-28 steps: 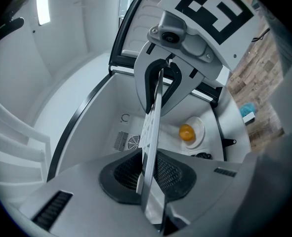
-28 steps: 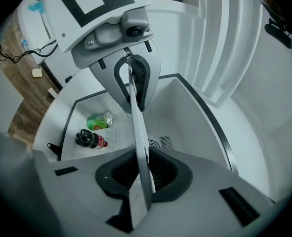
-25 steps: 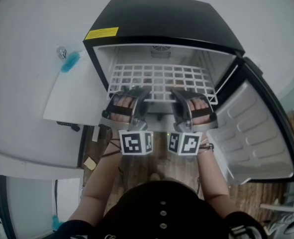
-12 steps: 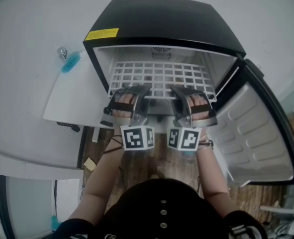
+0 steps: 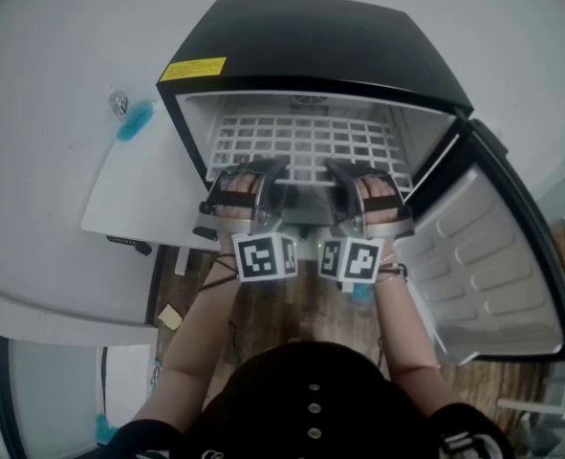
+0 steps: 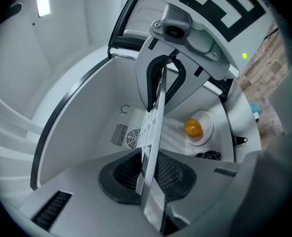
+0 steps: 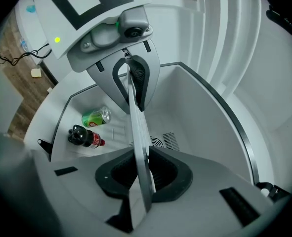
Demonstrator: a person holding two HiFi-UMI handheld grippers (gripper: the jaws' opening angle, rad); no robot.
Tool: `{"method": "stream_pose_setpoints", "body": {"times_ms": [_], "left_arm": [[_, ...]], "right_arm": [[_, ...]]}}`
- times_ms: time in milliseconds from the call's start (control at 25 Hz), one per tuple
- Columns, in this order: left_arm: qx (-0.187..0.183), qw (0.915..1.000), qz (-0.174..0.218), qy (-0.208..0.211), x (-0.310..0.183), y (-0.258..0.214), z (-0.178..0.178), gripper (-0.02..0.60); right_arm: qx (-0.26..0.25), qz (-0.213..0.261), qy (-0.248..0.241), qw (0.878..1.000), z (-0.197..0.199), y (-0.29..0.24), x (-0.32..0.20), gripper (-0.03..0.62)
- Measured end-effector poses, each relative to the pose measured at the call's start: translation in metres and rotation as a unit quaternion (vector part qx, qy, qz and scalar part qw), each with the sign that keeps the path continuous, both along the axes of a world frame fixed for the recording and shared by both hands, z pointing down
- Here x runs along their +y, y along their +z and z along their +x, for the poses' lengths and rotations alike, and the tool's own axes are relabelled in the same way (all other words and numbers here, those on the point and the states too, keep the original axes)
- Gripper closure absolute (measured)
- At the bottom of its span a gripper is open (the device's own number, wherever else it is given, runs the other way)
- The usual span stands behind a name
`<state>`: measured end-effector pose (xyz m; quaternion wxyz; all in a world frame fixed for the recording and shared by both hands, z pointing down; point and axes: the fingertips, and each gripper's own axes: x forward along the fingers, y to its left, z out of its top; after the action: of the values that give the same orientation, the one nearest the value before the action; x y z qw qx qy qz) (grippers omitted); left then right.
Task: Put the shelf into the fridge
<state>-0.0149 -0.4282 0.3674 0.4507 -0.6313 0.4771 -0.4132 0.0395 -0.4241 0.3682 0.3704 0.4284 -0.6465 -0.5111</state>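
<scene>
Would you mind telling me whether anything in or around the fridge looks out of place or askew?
Only a small thing: under the wire shelf, a dark bottle and a green can seem to lie on their sides on the fridge floor. The shelf itself looks level, nothing spilled or damaged.

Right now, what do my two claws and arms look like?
The left claw and right claw are grey frames with black hand straps and black meshed pads. Each carries a white cube with black square markers. Arms are bare below a black buttoned top.
</scene>
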Motion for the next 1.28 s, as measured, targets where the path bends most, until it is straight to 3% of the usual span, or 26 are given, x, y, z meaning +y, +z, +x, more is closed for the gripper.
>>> {"method": "stream_pose_setpoints", "body": {"times_ms": [1280], "left_arm": [[-0.008,0.9996,-0.02,-0.018,-0.045,0.005,-0.003,0.532]], "right_arm": [[0.002,0.0,0.007,1.0,-0.002,-0.001,-0.044,0.546]]}}
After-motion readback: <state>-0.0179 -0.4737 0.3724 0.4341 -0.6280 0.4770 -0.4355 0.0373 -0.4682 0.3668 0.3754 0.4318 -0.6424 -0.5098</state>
